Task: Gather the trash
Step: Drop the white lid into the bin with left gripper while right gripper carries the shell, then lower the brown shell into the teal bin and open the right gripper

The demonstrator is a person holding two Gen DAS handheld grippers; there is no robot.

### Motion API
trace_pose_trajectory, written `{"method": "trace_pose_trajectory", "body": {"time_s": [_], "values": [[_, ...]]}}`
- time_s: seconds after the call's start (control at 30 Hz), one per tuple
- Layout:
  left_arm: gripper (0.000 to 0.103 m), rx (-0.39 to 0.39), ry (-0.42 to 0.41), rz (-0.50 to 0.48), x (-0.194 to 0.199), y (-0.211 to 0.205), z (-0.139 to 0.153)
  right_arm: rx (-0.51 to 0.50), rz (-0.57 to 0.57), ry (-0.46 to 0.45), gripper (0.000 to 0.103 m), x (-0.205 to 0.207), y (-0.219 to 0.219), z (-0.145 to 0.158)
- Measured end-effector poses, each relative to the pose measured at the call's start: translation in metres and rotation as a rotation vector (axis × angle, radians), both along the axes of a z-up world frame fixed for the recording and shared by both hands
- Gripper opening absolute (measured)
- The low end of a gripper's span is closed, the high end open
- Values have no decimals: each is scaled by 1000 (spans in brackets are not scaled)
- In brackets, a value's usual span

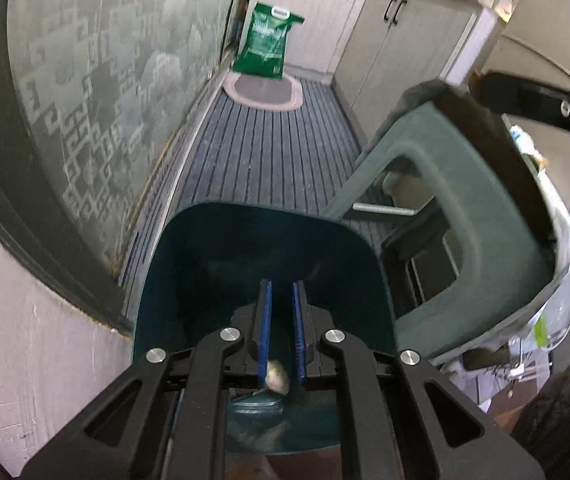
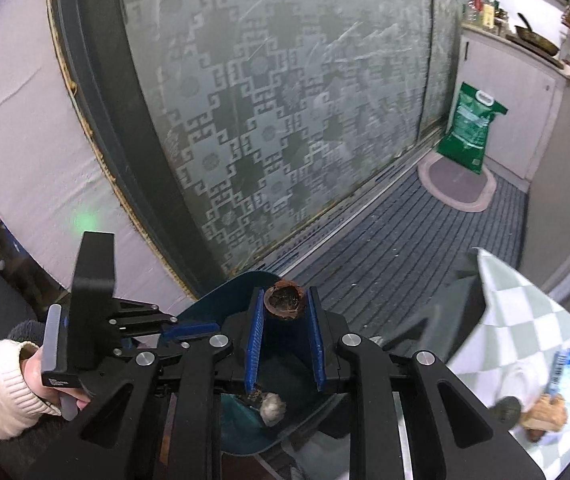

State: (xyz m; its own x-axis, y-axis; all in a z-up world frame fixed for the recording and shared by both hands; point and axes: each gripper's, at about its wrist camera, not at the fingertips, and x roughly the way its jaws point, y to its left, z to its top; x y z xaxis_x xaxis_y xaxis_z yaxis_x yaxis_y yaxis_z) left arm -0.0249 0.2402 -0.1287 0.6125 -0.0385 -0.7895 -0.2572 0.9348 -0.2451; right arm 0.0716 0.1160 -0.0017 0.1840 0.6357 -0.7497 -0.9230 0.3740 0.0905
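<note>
My right gripper [image 2: 285, 304] is shut on a brown round shell piece [image 2: 284, 301], held at its fingertips above a dark teal dustpan [image 2: 241, 284]. A small grey crumpled bit of trash [image 2: 272, 409] lies in the pan below. My left gripper [image 1: 282, 292] is shut on the dustpan [image 1: 213, 264], its blue pads close together over the pan's back edge; the grey bit [image 1: 277, 378] shows between the finger bases. A green swing-lid bin top [image 1: 477, 216] with a liner bag stands right of the pan. The left gripper also shows in the right wrist view [image 2: 189, 330].
A frosted patterned glass door [image 2: 285, 100] stands on the left, and a striped grey mat [image 1: 261, 152] covers the floor. A green bag [image 1: 265, 42] and an oval rug [image 1: 263, 92] are at the far end. Grey cabinets [image 1: 405, 48] line the right. A checked cloth [image 2: 525, 320] lies right.
</note>
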Motion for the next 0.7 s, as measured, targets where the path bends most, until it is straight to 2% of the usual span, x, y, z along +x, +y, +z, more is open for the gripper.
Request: {"method": "trace_pose_trajectory", "body": {"time_s": [0.2, 0.33, 0.7], "values": [[15, 21, -9, -10, -11, 6, -1, -51, 10, 27, 21, -6, 20, -21], [20, 30, -64, -1, -21, 11, 12, -76, 10, 51, 21, -7, 31, -35], [19, 82, -202, 27, -41, 19, 51, -206, 30, 114, 21, -16, 52, -91]]}}
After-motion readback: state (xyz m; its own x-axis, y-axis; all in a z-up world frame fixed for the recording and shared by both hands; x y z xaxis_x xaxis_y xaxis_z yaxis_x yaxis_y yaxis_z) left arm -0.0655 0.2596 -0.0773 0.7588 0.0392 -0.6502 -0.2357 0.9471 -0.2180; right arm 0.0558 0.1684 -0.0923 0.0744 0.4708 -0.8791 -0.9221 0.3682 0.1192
